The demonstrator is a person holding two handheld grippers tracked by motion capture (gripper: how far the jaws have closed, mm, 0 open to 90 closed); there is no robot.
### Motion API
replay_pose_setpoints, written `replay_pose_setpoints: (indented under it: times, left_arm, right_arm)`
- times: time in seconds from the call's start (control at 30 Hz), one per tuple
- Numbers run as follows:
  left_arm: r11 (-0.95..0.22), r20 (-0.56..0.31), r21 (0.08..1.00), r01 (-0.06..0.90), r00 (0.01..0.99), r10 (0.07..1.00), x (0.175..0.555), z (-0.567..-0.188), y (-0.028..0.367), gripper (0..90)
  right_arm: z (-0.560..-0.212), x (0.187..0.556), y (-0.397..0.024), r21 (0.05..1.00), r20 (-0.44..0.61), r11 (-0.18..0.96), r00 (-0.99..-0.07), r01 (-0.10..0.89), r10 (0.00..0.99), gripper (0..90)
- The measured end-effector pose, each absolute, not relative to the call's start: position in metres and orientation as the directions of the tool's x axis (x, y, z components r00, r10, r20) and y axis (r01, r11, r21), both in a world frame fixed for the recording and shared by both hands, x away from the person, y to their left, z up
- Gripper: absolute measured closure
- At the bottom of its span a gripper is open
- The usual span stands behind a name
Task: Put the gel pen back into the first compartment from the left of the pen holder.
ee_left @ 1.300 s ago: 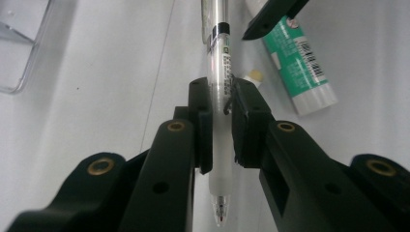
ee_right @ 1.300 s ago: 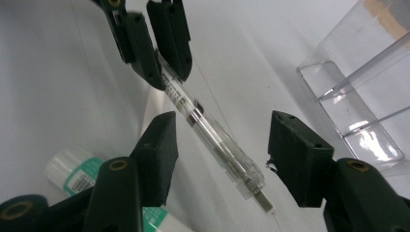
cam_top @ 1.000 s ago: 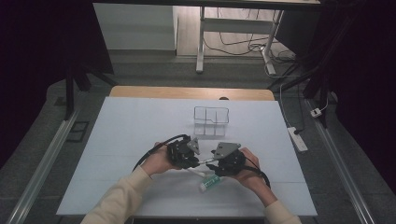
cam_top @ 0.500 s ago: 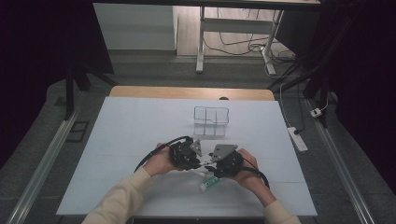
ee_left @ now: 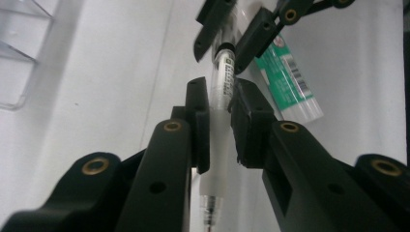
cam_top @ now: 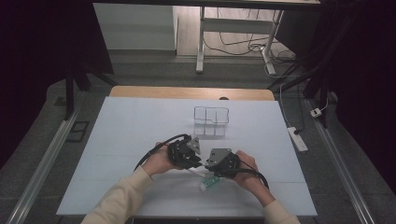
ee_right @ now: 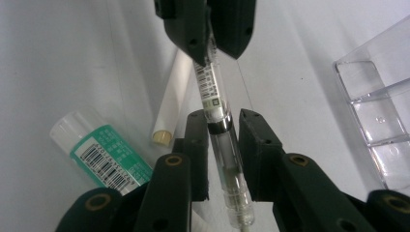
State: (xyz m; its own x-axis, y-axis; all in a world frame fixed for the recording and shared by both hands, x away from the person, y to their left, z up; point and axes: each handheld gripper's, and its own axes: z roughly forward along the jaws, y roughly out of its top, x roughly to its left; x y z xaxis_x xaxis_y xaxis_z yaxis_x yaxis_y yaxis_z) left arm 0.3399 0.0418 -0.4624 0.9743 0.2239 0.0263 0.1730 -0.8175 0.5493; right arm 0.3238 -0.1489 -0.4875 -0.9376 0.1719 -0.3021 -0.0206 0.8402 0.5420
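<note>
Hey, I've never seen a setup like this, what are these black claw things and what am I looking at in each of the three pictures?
A person sits at a white table with a hand-held two-jaw gripper in each hand. The high view looks down from above: left gripper, right gripper. The other two pictures come from cameras riding on each gripper, looking along its black jaws. Both grip one clear pen: the left gripper's jaws are shut on its barrel, and the right gripper's jaws have just closed around its other end. On the table lie a green-labelled glue stick, a white stick and a clear plastic organizer.
</note>
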Motion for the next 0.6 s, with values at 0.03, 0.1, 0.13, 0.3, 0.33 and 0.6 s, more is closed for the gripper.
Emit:
replay_pose_setpoints:
  times: [0.03,0.1,0.13,0.3,0.33,0.6]
  left_arm:
    - [-0.812,0.037,0.558,0.174,0.972,0.233,0.34,-0.462,0.043,75.0]
    - [-0.801,0.049,0.571,0.179,0.967,0.251,0.341,-0.461,0.044,72.3]
    - [-0.801,0.049,0.571,0.179,0.967,0.251,0.341,-0.461,0.044,70.6]
    - [-0.753,0.049,0.62,0.222,0.946,0.319,0.344,-0.46,0.051,57.9]
    - [-0.736,0.047,0.634,0.235,0.939,0.34,0.345,-0.459,0.054,55.2]
    - [-0.663,0.031,0.689,0.293,0.902,0.431,0.349,-0.455,0.064,38.5]
  right_arm:
    - [-0.487,0.324,-0.149,0.543,-0.307,0.839,-0.936,-0.026,0.17,75.9]
    - [-0.486,0.324,-0.15,0.553,-0.301,0.833,-0.938,-0.024,0.173,78.2]
    - [-0.485,0.324,-0.15,0.552,-0.301,0.833,-0.939,-0.028,0.167,78.5]
    - [-0.485,0.327,-0.154,0.569,-0.303,0.822,-0.931,-0.008,0.201,78.6]
    - [-0.485,0.327,-0.155,0.572,-0.3,0.82,-0.93,0.001,0.211,78.6]
    - [-0.481,0.332,-0.164,0.62,-0.299,0.783,-0.909,0.046,0.291,78.6]
